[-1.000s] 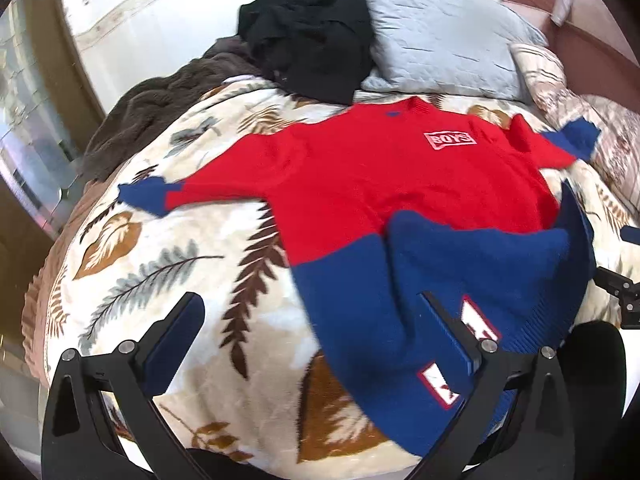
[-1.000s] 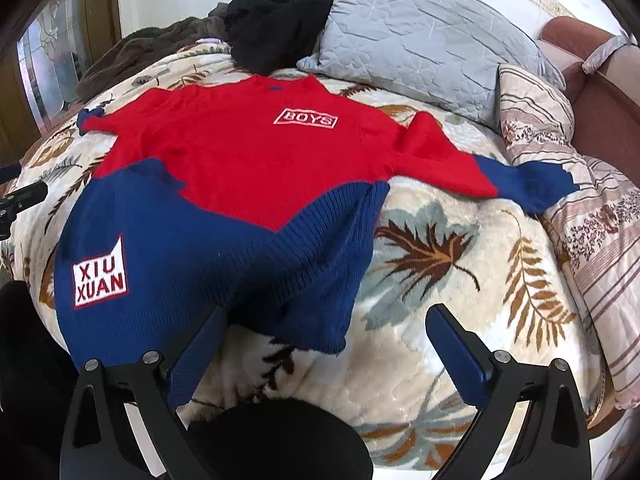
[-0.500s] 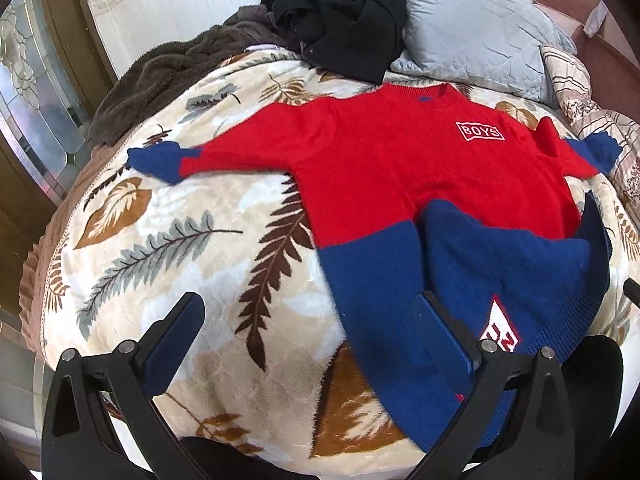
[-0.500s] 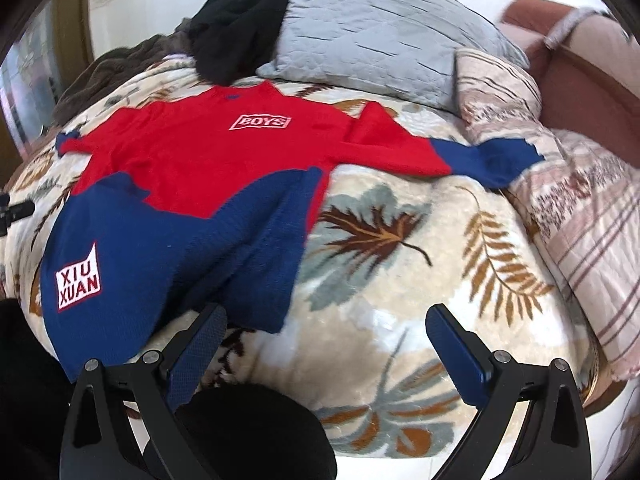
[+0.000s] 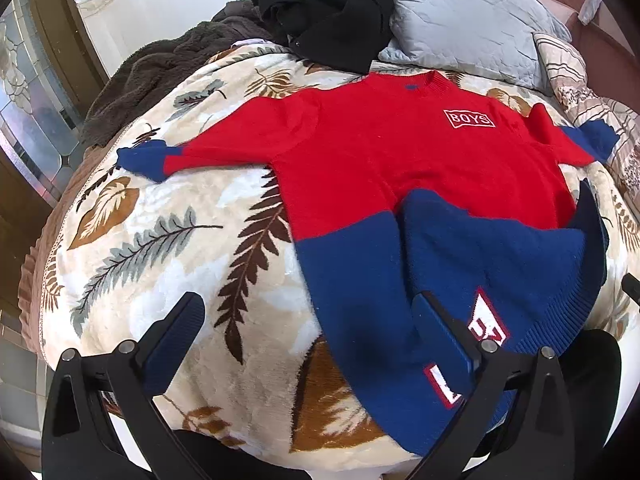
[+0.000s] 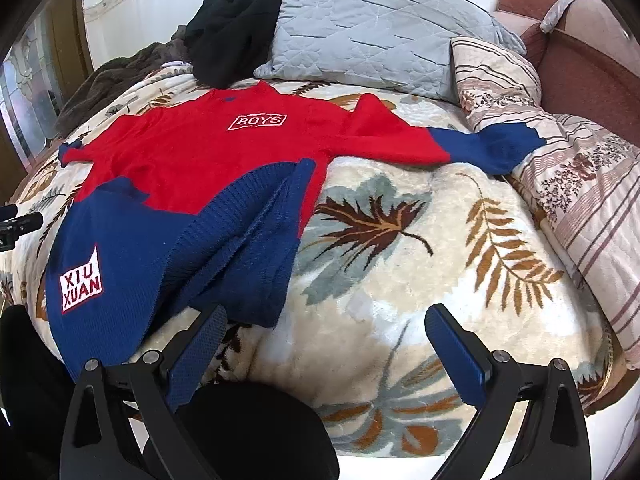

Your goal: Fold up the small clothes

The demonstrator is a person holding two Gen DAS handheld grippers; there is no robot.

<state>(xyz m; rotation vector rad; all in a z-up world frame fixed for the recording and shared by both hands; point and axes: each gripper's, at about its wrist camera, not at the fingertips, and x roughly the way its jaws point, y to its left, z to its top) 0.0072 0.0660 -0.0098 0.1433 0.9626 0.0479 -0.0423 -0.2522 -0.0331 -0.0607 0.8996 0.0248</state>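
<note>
A red and blue child's sweater (image 5: 400,160) (image 6: 192,160) lies face up on the leaf-patterned blanket (image 5: 180,248) (image 6: 400,240), sleeves spread to both sides. Its blue hem is flipped up over the body at one corner, showing a white "XIU XUAN" patch (image 6: 80,284). My left gripper (image 5: 308,332) hovers open over the near bed edge, its right finger above the blue hem. My right gripper (image 6: 324,340) is open too, held over bare blanket just right of the folded hem. Neither holds anything.
A black garment (image 5: 328,12) (image 6: 232,20) and a grey quilted pillow (image 5: 460,20) (image 6: 372,32) lie at the head of the bed. A brown fleece (image 5: 160,72) sits far left, a striped pillow (image 6: 496,72) and quilt on the right. Dark trousers of a person show at the bottom.
Both grippers have shifted a little: the left view swung left then back towards the hem, the right view swung right. The sweater has not moved; both stay open.
</note>
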